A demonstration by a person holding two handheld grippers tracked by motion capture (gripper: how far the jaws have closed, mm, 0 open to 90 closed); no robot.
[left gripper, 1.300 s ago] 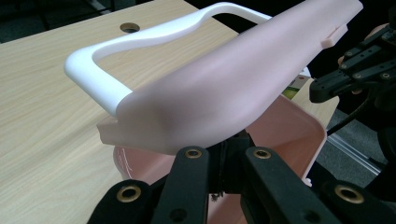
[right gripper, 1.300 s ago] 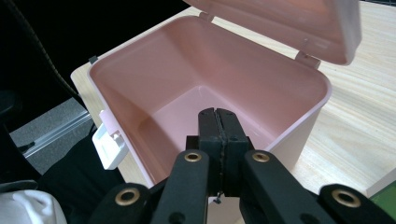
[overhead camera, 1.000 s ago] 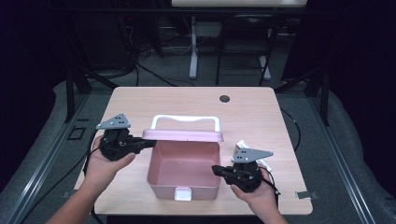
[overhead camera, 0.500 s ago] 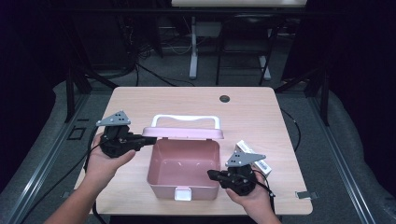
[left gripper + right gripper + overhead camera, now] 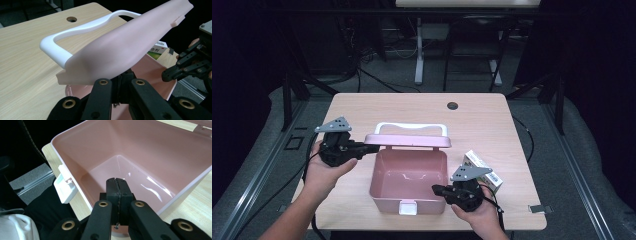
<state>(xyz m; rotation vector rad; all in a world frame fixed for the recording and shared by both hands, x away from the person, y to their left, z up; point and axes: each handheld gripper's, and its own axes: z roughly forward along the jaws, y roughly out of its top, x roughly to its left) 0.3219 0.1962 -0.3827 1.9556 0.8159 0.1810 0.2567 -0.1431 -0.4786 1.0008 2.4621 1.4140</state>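
Note:
A pink plastic box (image 5: 377, 192) stands open near the table's front, and its inside (image 5: 150, 152) is bare. Its lid (image 5: 407, 141) is tipped up at the back, with the white handle (image 5: 411, 126) behind it. My left gripper (image 5: 362, 146) reaches the lid's left end. There its jaws (image 5: 122, 75) are closed on the lid's edge (image 5: 125, 47), which hides the tips. My right gripper (image 5: 435, 189) hovers at the box's front right corner. It (image 5: 117, 182) is shut with nothing in it and points into the box.
A small white and green carton (image 5: 479, 162) lies on the table just right of the box, behind my right hand. A white latch (image 5: 65, 186) hangs on the box's front wall. The wooden table (image 5: 362, 110) has a cable hole (image 5: 453, 105) at the back.
My right gripper has drifted toward the front edge and slightly left, uncovering the carton behind it. The left gripper and the lid have stayed put.

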